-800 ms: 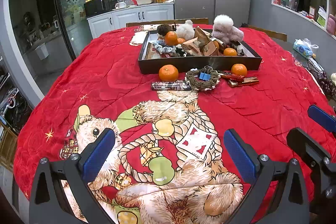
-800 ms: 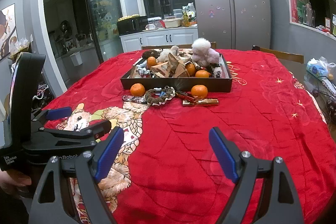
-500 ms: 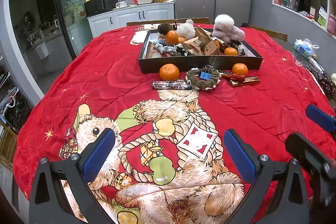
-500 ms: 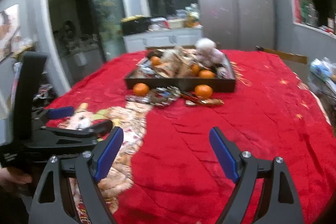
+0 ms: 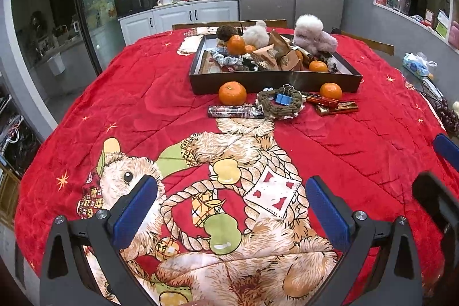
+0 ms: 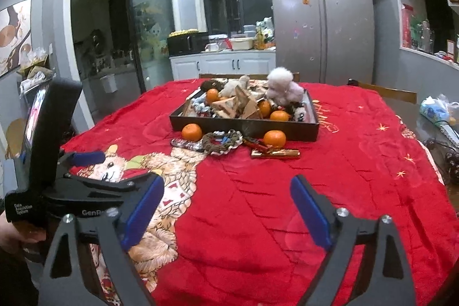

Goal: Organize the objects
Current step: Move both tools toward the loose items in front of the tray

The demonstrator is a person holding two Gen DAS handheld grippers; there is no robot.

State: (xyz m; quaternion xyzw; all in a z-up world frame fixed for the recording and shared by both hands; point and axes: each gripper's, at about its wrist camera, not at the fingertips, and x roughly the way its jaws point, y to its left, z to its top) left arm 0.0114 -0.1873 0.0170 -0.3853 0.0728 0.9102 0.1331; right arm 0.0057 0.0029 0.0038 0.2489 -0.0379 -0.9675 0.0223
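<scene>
While both tools hang over the near edge of the red cloth, the left gripper stays spread and empty, and the right gripper is likewise spread but has risen and tilted up since a moment ago. Toward twelve o'clock, well apart, two oranges, a braided ring and wrapped bars lie loose just before the tray, none yet gathered.

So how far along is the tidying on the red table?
Partly done: the tray already holds oranges, plush toys and packets. Nothing in hand; left tongs and right tongs are open, empty. Left: two oranges, snack bars, woven ring.
</scene>
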